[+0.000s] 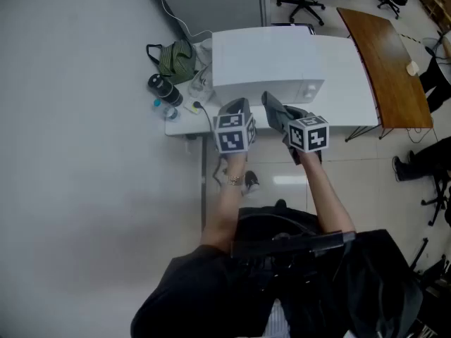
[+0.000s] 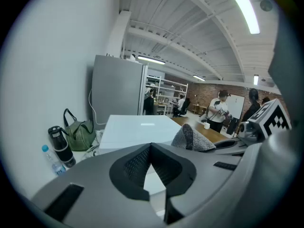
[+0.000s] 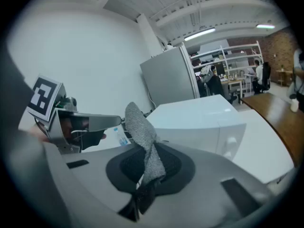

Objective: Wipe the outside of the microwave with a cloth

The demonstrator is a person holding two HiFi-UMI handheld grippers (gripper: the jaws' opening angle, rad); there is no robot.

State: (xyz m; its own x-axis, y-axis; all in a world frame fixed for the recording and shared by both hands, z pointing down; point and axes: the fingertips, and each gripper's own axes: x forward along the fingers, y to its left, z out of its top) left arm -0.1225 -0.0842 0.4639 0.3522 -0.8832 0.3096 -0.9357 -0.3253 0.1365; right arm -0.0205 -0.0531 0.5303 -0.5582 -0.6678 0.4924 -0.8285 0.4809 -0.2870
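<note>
While the person is holding both tools up on the near side of the white microwave (image 1: 268, 62), the right hand-held gripper (image 3: 148, 167) is pinching a grey cloth (image 3: 140, 127) between its closed jaws, with the cloth sticking up above them. Just to its left, the left hand-held gripper (image 2: 151, 148) is sitting with its jaws together and gripping nothing. The microwave is standing on the white worktop (image 1: 352, 97), with a green bag (image 1: 173, 58) and a dark bottle (image 1: 158, 86) sitting at its left.

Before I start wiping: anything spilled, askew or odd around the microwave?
Nothing stands out: the microwave sits square on the table, the bottle beside it stands upright, and the right hand-held gripper pinches the cloth.
</note>
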